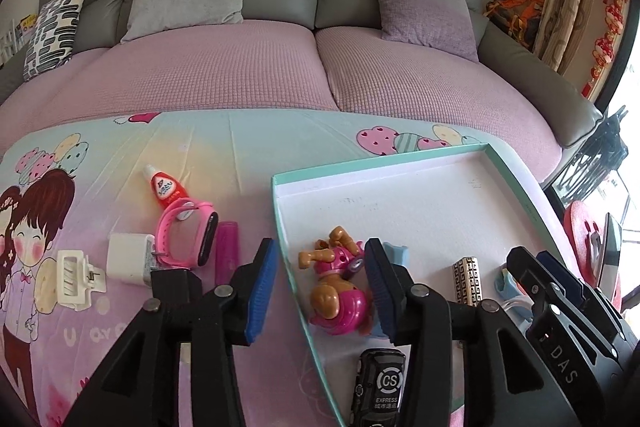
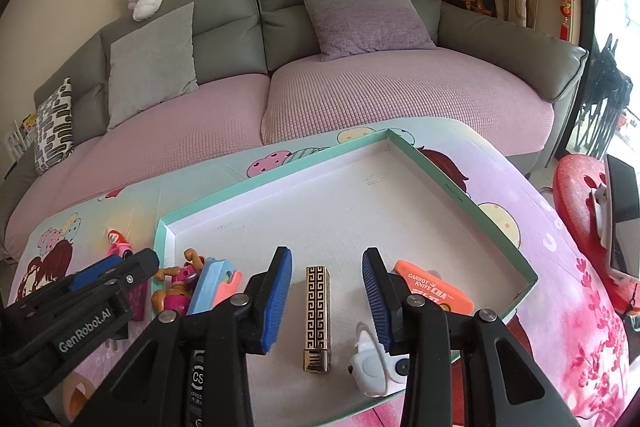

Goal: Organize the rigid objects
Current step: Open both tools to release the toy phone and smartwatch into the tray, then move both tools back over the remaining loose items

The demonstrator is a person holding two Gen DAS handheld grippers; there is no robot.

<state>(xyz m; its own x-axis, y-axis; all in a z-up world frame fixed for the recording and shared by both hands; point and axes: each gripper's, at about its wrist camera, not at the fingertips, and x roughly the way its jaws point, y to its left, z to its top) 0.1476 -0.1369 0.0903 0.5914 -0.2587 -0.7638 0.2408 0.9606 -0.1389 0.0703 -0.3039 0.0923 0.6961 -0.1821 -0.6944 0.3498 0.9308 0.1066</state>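
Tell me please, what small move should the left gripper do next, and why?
Probably swing the left gripper toward the pink watch on the cloth. Its jaws stand open and empty, the toy dog already lies inside the tray, and several items wait outside it.

The far half of the tray (image 2: 460, 187) lies bare, so a claw can pass freely over its white floor there. Its near part is crowded: the toy dog (image 1: 340, 291), the blue block (image 2: 208, 287), the gold patterned case (image 2: 317, 319), the orange knife (image 2: 436, 291), the white gadget (image 2: 372, 359) and the black toy car (image 1: 378, 387). The tray's raised teal rim bars low passes from the worktop (image 1: 200, 147). Left of the tray, the pink watch (image 1: 188, 235), red bottle (image 1: 168, 189), white charger (image 1: 128, 259), hair clip (image 1: 78, 279) and magenta stick (image 1: 227, 247) cluster close; the cloth behind them is open.
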